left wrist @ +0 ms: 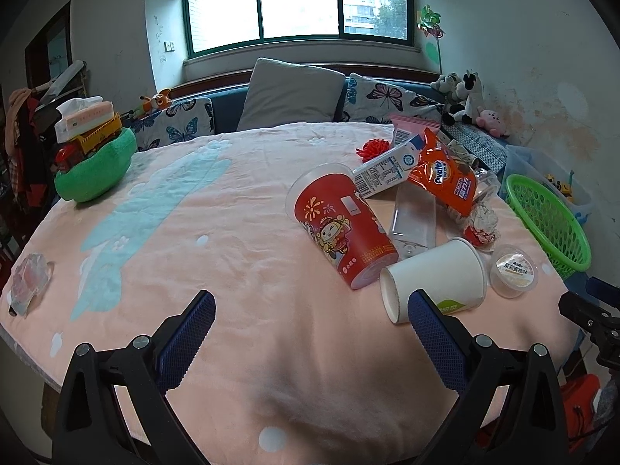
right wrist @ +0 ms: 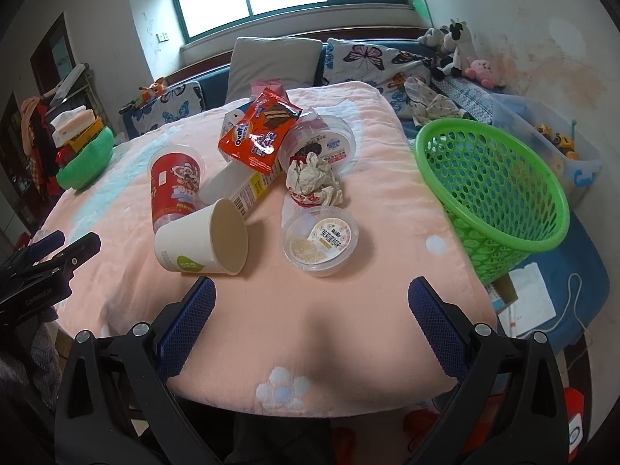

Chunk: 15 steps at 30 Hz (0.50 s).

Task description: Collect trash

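Trash lies in a heap on the pink-covered table (left wrist: 240,255): a red cup (left wrist: 343,226) on its side, a white paper cup (left wrist: 434,277) on its side, a small clear lidded tub (left wrist: 513,270), an orange snack bag (left wrist: 441,172), a milk carton (left wrist: 387,172) and crumpled paper (left wrist: 482,221). My left gripper (left wrist: 312,329) hovers open near the table's front, its right finger just before the white cup. My right gripper (right wrist: 312,317) is open too, short of the white paper cup (right wrist: 201,238) and clear tub (right wrist: 319,240). A green mesh basket (right wrist: 500,190) stands at the table's right edge.
A green plush bowl (left wrist: 95,166) with a toy truck and tissue box sits at the table's far left. A crumpled clear wrapper (left wrist: 29,283) lies at the left edge. Cushions and a sofa stand behind the table. A clear bin of toys (right wrist: 554,147) sits right of the basket.
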{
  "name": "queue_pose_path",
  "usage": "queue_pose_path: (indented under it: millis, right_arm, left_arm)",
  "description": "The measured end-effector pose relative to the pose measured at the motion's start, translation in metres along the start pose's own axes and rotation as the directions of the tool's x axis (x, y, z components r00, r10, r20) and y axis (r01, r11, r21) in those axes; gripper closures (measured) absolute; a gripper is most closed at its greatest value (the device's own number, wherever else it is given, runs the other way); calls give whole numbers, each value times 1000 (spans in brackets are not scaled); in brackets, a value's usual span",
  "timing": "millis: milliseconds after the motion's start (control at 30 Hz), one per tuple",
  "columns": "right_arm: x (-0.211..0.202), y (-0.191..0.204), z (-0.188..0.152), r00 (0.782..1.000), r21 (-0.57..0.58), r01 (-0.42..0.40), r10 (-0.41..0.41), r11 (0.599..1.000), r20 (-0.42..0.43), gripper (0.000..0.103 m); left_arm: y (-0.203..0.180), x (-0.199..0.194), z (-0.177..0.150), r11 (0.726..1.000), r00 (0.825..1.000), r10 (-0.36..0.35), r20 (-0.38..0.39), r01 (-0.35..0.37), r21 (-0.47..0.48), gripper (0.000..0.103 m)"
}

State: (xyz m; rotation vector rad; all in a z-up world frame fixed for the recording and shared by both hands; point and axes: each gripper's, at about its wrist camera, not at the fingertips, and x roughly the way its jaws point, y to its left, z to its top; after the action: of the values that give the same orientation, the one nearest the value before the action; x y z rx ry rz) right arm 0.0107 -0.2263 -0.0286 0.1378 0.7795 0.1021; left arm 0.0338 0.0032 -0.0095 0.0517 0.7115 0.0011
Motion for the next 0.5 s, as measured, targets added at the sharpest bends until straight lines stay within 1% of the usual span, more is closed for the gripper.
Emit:
queue_pose_path:
  millis: [233, 500]
  right_arm:
    - [8, -1, 3, 1000, 2, -5, 5, 1000, -6, 4]
    - [25, -4, 6, 1000, -31, 9, -10, 999, -30, 5]
  left_arm:
    - [4, 8, 3, 1000, 1000, 4, -11, -4, -5, 6]
    - [7, 16, 8, 1000, 1000, -4, -26, 4, -9, 6]
